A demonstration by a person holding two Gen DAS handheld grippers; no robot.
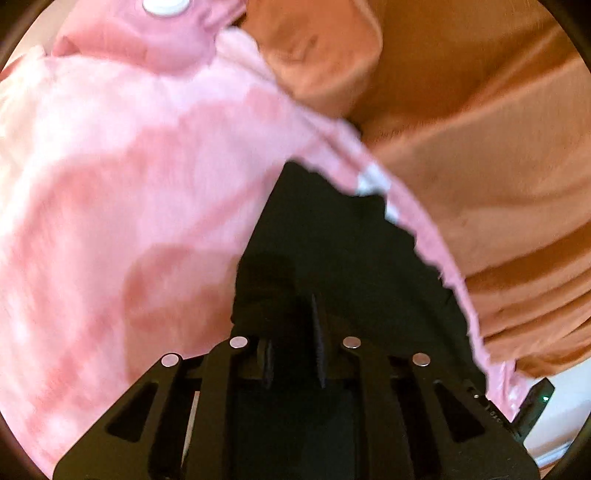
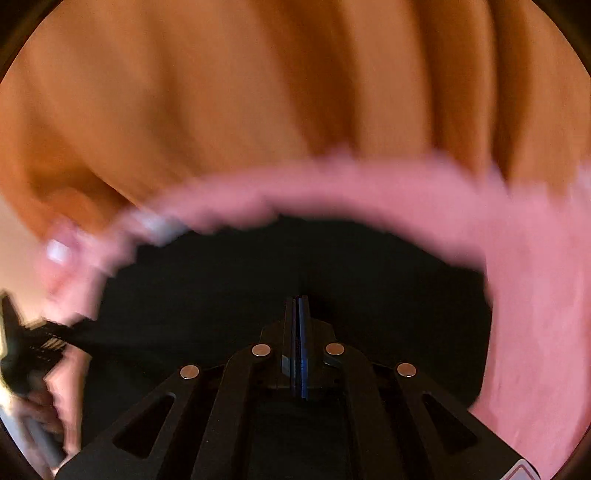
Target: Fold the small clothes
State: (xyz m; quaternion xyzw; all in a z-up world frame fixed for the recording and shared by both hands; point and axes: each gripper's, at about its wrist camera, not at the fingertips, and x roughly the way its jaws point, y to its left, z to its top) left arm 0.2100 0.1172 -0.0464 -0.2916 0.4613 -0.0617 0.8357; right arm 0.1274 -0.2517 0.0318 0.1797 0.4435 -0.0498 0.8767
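A black garment (image 1: 332, 240) fills the space in front of my left gripper (image 1: 295, 332), whose jaws stand a small gap apart with black cloth lying over them; the grip is not clear. In the right wrist view the same black garment (image 2: 295, 266) lies ahead of my right gripper (image 2: 298, 306), whose fingers are pressed together on its edge. A pink tie-dye garment (image 1: 129, 184) lies left of and around the black one, and shows blurred in the right wrist view (image 2: 517, 258).
An orange-brown cloth (image 1: 480, 129) covers the surface beyond the clothes, also filling the top of the right wrist view (image 2: 258, 92). The other gripper's black body (image 2: 22, 350) is at the left edge. A white round button (image 1: 164, 5) sits on pink fabric at top.
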